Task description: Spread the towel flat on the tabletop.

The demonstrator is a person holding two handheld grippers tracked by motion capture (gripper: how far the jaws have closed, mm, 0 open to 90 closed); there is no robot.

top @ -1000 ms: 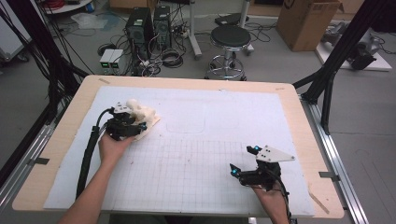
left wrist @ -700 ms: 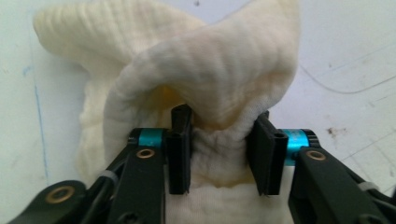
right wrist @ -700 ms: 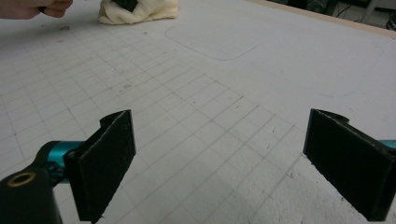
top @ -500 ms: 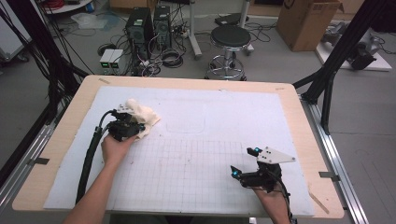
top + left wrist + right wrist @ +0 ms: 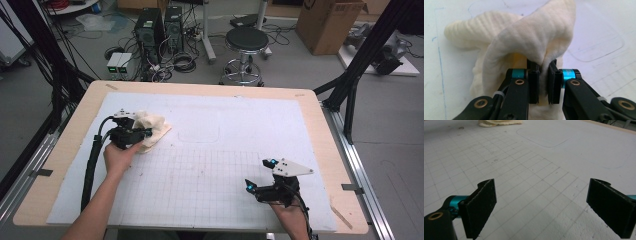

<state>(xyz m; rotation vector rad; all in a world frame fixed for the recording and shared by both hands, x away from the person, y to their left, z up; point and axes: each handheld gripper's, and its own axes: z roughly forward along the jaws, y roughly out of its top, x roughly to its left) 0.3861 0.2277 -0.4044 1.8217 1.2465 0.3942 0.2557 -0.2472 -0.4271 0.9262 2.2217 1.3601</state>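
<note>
A crumpled cream cloth (image 5: pixel 156 126) lies on the white mat at the back left. My left gripper (image 5: pixel 144 134) sits at the cloth's near-left side, held by a hand. In the left gripper view a raised fold of the cloth (image 5: pixel 531 37) is pinched between the two black pads of my left gripper (image 5: pixel 541 63), whose jaws have just been closing. My right gripper (image 5: pixel 259 174) rests near the front right, far from the cloth. Its jaws stand wide apart over the bare grid (image 5: pixel 544 195) with nothing between them. The cloth's edge (image 5: pixel 499 122) shows far off at the top.
The white mat (image 5: pixel 240 110) has a printed grid on its near half and a drawn rounded rectangle (image 5: pixel 199 132) beside the cloth. The wooden table edge (image 5: pixel 330 125) frames it. A stool (image 5: pixel 245 40), computers and cables stand on the floor behind.
The left gripper's jaws have closed on a fold of the cloth, and the cloth has bunched up slightly. The right gripper has stayed in place.
</note>
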